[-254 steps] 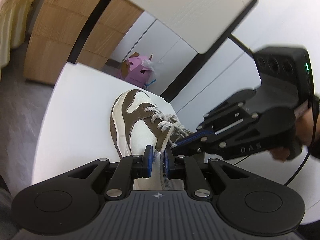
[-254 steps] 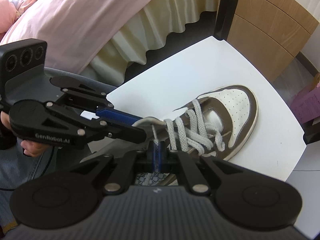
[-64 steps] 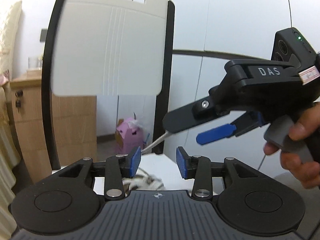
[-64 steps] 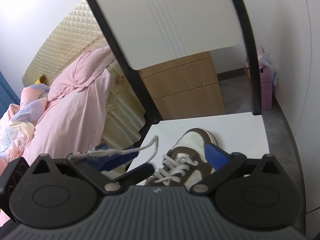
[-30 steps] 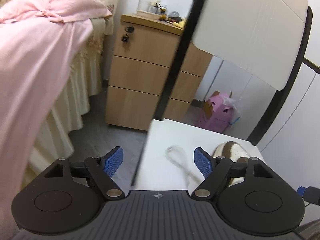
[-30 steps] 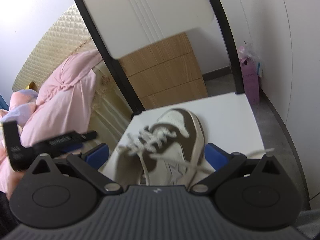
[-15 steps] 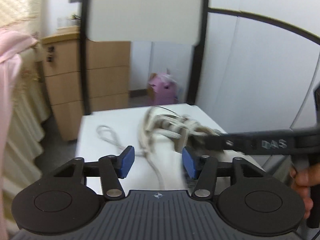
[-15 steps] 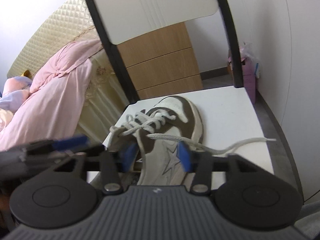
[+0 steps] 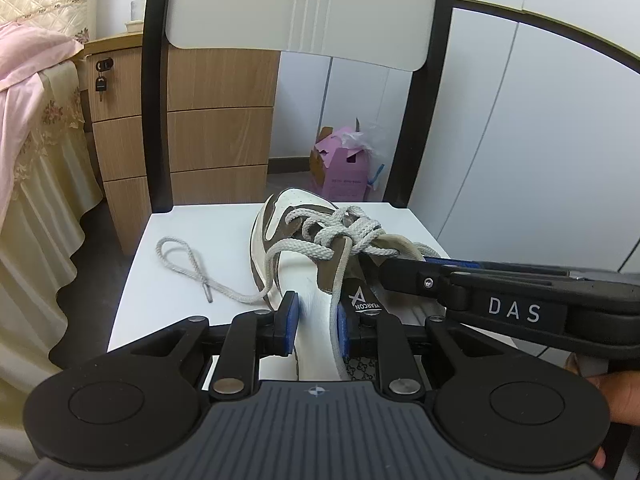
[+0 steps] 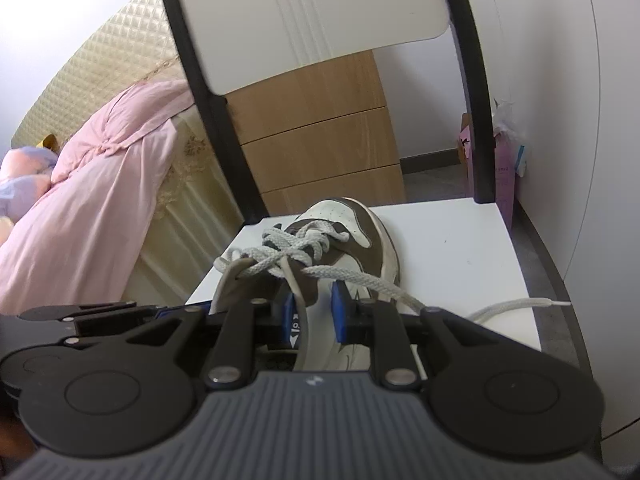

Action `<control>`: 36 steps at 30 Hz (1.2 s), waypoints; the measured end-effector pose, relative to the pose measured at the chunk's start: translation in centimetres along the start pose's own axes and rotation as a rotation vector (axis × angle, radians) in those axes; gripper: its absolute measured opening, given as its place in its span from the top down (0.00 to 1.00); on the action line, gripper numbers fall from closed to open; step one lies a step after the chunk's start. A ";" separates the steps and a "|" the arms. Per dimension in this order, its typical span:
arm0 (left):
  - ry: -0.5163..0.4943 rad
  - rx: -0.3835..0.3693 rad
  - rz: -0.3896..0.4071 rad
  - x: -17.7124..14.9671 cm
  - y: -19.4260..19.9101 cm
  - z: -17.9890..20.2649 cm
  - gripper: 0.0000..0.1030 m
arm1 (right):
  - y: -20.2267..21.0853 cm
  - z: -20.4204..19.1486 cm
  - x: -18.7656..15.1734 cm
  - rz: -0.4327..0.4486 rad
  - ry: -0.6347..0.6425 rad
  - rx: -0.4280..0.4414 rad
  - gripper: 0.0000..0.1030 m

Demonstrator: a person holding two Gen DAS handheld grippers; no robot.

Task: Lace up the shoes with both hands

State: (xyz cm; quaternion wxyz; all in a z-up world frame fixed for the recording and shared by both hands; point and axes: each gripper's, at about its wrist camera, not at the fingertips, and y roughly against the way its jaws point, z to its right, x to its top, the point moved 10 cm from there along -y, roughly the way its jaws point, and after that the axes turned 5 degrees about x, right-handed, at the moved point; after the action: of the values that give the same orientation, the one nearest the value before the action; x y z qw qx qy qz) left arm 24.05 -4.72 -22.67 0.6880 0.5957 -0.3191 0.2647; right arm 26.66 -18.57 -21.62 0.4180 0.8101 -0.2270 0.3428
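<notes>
From the left wrist we see our left tool narrowed since half a second ago, its pads now astride the shoe collar and one lace strand, not clamped; the other lace end loops on the white chair seat. From the right wrist our right tool has closed in likewise, narrow but still parted around a strand, the chair's black post standing ahead.

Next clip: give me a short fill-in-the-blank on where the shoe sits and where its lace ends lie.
The shoe sits on the white seat of a ____. 
One lace end lies looped on the seat on the shoe's ____ side in the left wrist view. 
The shoe's toe points toward the chair's ____. 
In the right wrist view, the other lace end trails toward the seat's ____ edge.

Missing words: chair; left; backrest; right
</notes>
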 end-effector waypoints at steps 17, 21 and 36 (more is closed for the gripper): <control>0.021 0.069 0.140 1.6 9.9 -1.4 0.25 | 8.1 -3.6 1.6 0.065 0.003 0.028 0.72; 0.018 0.095 0.156 1.5 13.6 -1.5 0.14 | 10.9 -5.4 1.3 0.060 0.021 0.019 0.68; 0.039 0.118 0.239 0.5 23.3 -0.9 0.01 | 16.7 -9.2 0.4 0.094 0.032 -0.017 0.11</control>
State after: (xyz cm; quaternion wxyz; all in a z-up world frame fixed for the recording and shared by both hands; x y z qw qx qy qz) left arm 7.09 -0.38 -7.22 0.6213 0.5877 -0.3582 0.3746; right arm 12.61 -20.13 -8.77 0.4118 0.7894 -0.2608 0.3731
